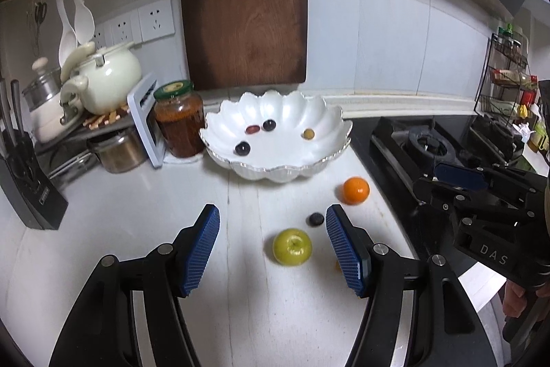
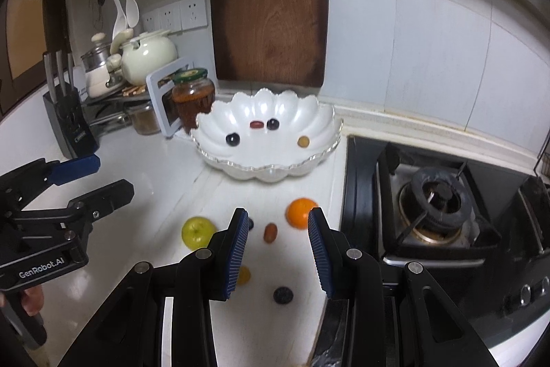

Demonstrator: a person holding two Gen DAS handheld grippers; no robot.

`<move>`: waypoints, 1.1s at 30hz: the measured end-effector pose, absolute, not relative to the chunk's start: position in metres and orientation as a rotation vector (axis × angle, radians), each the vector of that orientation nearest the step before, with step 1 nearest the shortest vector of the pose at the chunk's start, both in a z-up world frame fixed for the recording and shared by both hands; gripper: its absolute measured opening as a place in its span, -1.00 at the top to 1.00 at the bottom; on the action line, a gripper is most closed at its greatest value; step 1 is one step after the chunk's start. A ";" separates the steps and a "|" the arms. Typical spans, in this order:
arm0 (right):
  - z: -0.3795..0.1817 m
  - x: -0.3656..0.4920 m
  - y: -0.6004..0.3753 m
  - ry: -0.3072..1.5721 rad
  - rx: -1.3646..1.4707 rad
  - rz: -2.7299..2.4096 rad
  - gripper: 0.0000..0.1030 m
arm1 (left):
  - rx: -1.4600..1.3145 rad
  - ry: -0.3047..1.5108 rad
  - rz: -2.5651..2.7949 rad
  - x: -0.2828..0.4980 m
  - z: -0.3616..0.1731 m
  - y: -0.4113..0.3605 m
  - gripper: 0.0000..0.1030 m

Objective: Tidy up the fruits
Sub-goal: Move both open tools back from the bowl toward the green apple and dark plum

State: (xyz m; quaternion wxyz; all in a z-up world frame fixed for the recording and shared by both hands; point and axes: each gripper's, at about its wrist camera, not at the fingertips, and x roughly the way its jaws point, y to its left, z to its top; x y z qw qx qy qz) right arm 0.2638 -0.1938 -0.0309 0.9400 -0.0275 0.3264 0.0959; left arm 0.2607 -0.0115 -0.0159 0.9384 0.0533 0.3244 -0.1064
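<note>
With both sets of fingers open and empty over the white surface (image 1: 120, 212), I risk nudging a round fruit off the edge: the left gripper (image 1: 273, 250) hangs above the glossy green apple (image 1: 292, 246), the right gripper (image 2: 277, 251) above a small reddish-brown fruit (image 2: 270, 232). The orange (image 2: 301, 213) waits nearby; four small fruits already lie in the scalloped white bowl (image 1: 330, 112).

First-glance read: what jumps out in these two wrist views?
A white scalloped bowl at the back of the counter holds four small fruits, under a dark wooden cutting board leaning on the wall. In front, an orange and a green apple lie loose. Both grippers, left and right, hover open.
</note>
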 end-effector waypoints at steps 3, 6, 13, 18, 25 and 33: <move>-0.040 0.262 -0.193 0.688 -0.057 0.194 0.27 | 0.119 0.676 -0.211 0.260 -0.023 -0.011 -0.24; -0.050 0.262 -0.193 0.719 -0.044 0.199 0.27 | 0.125 0.685 -0.215 0.260 -0.029 -0.011 -0.24; -0.069 0.262 -0.194 0.763 -0.036 0.186 0.27 | 0.117 0.714 -0.236 0.260 -0.047 -0.010 -0.24; -0.080 0.261 -0.193 0.789 -0.046 0.186 0.27 | 0.118 0.742 -0.258 0.264 -0.061 -0.011 -0.24; -0.100 0.264 -0.193 0.833 -0.041 0.182 0.27 | 0.128 0.765 -0.282 0.269 -0.077 -0.015 -0.24; -0.119 0.270 -0.194 0.866 -0.044 0.172 0.27 | 0.144 0.790 -0.301 0.283 -0.097 -0.019 -0.24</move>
